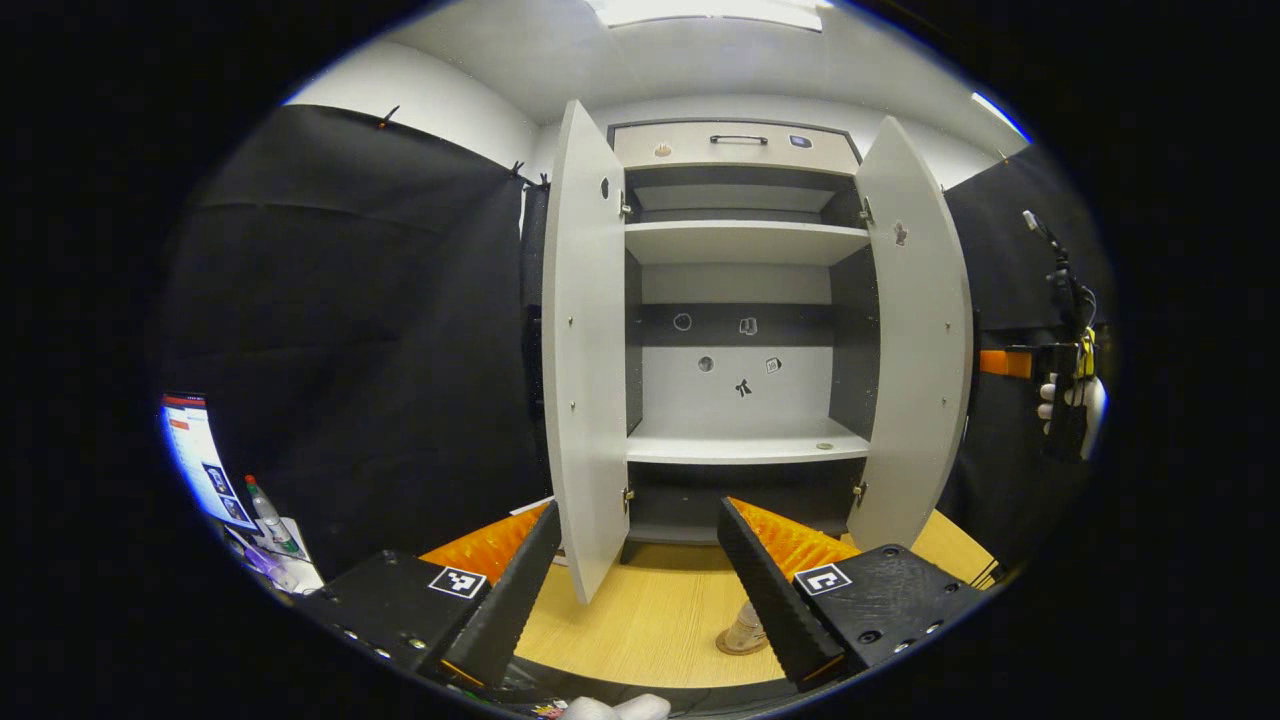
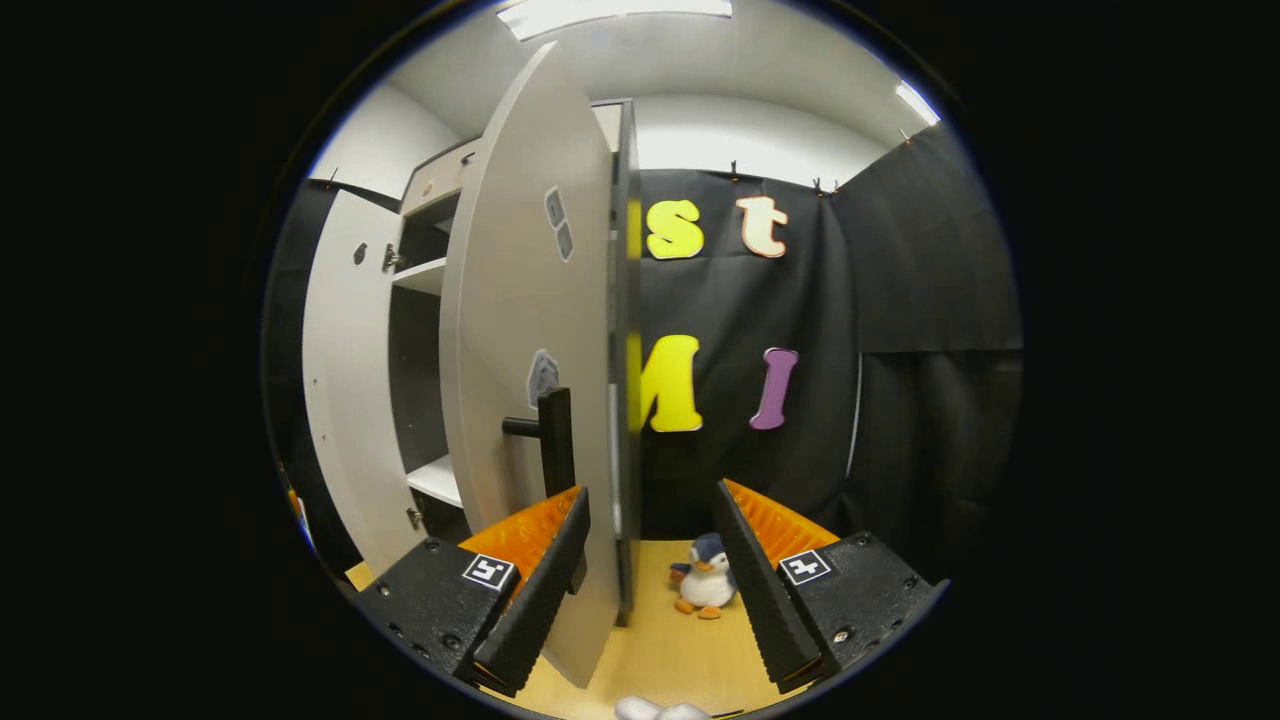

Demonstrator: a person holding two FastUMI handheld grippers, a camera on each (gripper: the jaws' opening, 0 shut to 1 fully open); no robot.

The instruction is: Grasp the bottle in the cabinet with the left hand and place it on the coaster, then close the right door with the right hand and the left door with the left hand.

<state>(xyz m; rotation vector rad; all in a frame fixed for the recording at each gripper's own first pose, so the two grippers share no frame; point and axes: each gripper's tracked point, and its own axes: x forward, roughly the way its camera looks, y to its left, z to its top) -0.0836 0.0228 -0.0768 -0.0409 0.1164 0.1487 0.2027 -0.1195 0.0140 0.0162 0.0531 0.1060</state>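
The left claw (image 1: 640,590) stands wide apart, holding nothing, its ribbed fingers framing the pale wood-grain worktop (image 1: 650,620). Just beside its right finger, the bottle (image 1: 745,630) stands on a round coaster (image 1: 737,648), partly hidden. Beyond, the flat-panelled grey cabinet (image 1: 735,340) has its left door (image 1: 585,350) and right door (image 1: 915,340) both swung open, its shelves bare. In the right gripper view, the right claw (image 2: 650,590) is also spread wide and empty, near the right door's outer face and its dark bar handle (image 2: 553,440). A soft plush penguin (image 2: 705,588) sits on the worktop between its fingers.
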